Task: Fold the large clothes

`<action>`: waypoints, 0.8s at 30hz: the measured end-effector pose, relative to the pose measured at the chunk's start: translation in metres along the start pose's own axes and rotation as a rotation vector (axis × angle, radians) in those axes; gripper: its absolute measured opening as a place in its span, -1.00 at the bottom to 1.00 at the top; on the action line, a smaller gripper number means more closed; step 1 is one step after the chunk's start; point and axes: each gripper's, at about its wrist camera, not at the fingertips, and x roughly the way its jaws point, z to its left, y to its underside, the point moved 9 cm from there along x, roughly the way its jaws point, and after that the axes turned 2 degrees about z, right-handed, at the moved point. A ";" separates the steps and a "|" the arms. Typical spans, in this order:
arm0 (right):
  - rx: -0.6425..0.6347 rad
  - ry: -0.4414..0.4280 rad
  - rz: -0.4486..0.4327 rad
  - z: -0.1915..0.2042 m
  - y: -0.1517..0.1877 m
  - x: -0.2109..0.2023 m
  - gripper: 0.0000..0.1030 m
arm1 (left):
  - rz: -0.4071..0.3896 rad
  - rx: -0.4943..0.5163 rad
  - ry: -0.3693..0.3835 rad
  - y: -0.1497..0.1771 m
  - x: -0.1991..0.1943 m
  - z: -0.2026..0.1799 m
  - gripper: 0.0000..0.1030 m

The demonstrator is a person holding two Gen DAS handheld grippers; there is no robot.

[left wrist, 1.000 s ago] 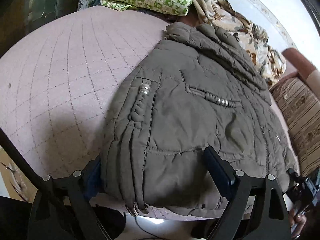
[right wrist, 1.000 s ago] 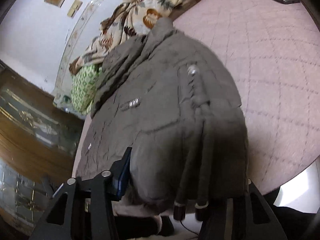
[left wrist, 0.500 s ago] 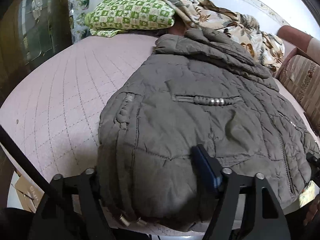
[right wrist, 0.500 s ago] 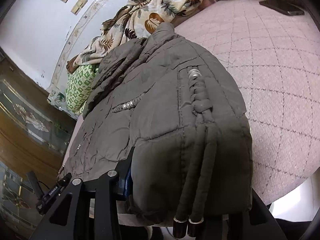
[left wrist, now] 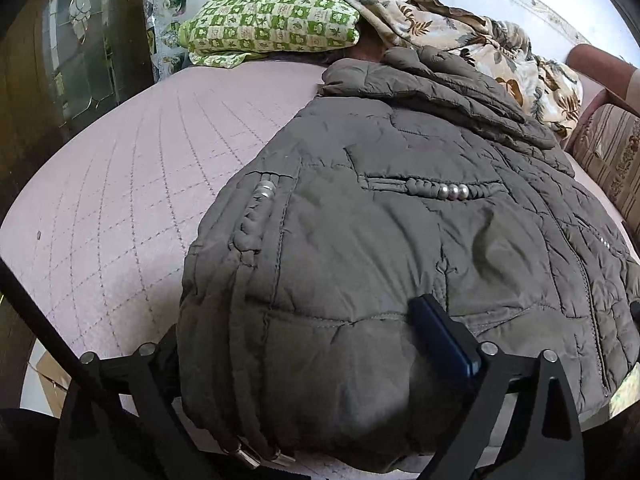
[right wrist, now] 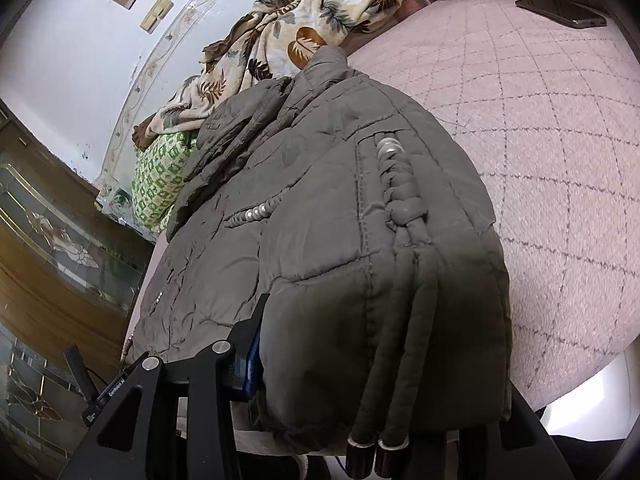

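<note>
- Pink quilted bedcover (left wrist: 120, 184) fills most of both views; the jacket lies on it, bare quilt to one side.
- Grey-brown padded jacket (left wrist: 400, 240) spread flat; collar end at the far side, hem bunched at the near edge betw. the fingers of both tongs; braided cords w/ metal ends hang off the hem.
- Floral blanket (left wrist: 460, 28) heaped at the far edge, touching the jacket's collar; green check pillow (left wrist: 272, 24) beside it.
- Left gripper (left wrist: 320, 344): jaws wide apart, thick fold of hem bulging betw. them; blue pad (left wrist: 444, 336) pressed on the fabric; other finger hidden behind the fold; looks clamped on the hem.
- Right gripper (right wrist: 372, 364): same hem fold, by the cords; one finger tip (right wrist: 250, 344) against the fabric; other finger mostly hidden under the fold; grip looks closed on the jacket.
- Dark phone (right wrist: 560, 10) flat on the bedcover at the far corner, well apart from the jacket.
</note>
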 end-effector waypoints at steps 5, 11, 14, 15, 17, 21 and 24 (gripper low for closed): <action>-0.002 -0.008 0.015 0.000 -0.001 0.001 -0.03 | 0.005 -0.001 -0.024 0.001 0.002 0.002 0.99; -0.028 0.005 0.027 0.002 0.001 0.003 0.02 | 0.009 -0.008 -0.033 0.002 0.002 0.003 1.00; -0.043 0.009 0.033 0.004 0.002 0.004 0.09 | 0.015 -0.011 -0.035 0.001 0.002 0.003 1.00; -0.047 0.010 0.034 0.004 0.002 0.005 0.10 | 0.016 -0.012 -0.032 0.001 0.002 0.003 0.99; -0.048 0.012 0.035 0.005 0.002 0.005 0.11 | 0.018 -0.010 -0.022 0.001 0.001 0.002 0.91; -0.045 0.015 0.034 0.005 0.002 0.005 0.11 | 0.002 0.034 -0.012 0.000 -0.005 -0.005 0.65; -0.048 0.019 0.034 0.005 0.002 0.006 0.11 | -0.016 0.068 -0.025 -0.001 -0.009 -0.011 0.47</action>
